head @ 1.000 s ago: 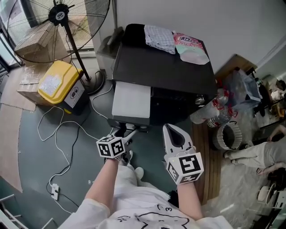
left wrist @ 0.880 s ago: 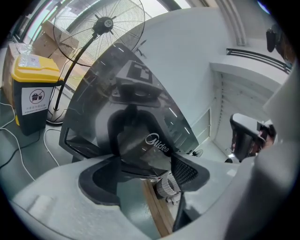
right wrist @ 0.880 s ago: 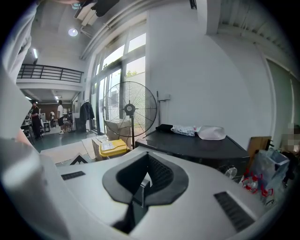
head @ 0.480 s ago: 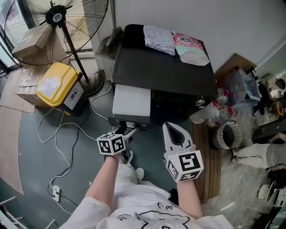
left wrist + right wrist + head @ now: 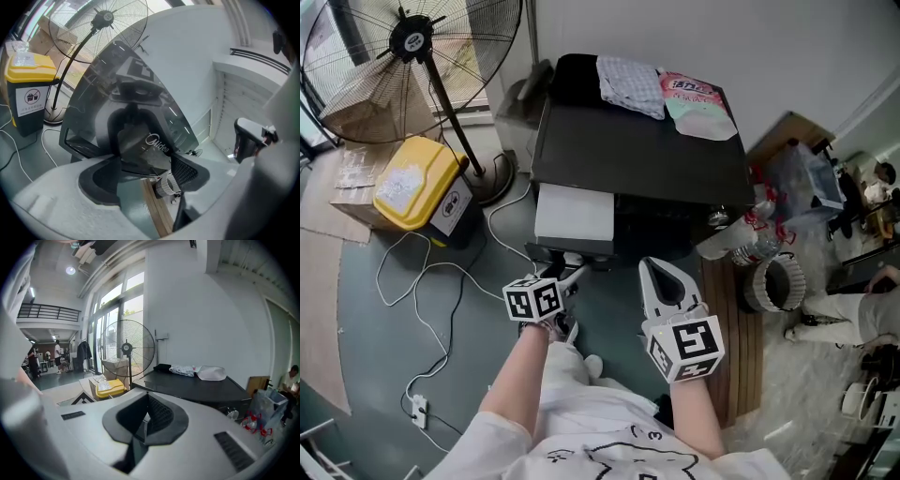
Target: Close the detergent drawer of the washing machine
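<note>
Left gripper (image 5: pixel 566 280), jaws apart and empty, near open detergent drawer (image 5: pixel 574 214); right gripper (image 5: pixel 661 275) closed, empty: an off-centre push could jam the drawer.

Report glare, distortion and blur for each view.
Head view: even daylight, sharp, no hard glare on the washing machine. Left gripper view: fisheye bending, dark corners; the machine's glossy front mirrors the left claw. Right gripper view: same fisheye; windows behind the fan overbright.
</note>
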Demonstrator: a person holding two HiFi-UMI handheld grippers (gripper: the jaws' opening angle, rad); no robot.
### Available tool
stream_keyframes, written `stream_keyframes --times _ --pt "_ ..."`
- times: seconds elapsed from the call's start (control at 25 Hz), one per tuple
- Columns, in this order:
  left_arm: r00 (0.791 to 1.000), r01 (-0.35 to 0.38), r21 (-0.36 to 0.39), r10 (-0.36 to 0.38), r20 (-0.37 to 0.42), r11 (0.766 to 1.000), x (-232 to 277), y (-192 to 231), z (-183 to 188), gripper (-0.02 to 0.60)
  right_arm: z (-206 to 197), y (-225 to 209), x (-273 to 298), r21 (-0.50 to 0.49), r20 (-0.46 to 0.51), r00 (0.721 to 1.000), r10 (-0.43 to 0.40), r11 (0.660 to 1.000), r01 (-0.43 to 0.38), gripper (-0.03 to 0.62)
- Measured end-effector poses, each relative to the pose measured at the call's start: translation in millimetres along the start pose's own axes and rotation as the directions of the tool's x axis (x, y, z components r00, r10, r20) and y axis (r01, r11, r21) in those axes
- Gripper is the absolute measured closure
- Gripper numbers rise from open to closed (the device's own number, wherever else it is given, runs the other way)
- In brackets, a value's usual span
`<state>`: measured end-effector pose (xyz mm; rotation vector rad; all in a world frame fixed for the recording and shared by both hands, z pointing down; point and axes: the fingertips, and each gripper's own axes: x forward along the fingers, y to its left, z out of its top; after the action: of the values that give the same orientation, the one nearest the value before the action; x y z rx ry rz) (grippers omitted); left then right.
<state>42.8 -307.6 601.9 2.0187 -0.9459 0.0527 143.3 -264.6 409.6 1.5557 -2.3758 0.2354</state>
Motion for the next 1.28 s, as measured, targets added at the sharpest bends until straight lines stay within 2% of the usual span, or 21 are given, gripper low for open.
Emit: stream_keyframes --times 0.64,1.28 --pt "1.000 -0.003 -0.013 0.003 0.006 1.000 26.9 6.1 36.3 0.256 12.8 -10.9 28.3 -0.019 -0.011 1.000 0.013 1.000 -0.014 0.594" --pt "1.000 0.001 -0.021 -0.001 -0.001 1.000 44.4 13.2 50.2 0.256 18.5 -20.6 44.0 -0.034 -0.004 1.000 0.011 0.999 -0.011 0.594"
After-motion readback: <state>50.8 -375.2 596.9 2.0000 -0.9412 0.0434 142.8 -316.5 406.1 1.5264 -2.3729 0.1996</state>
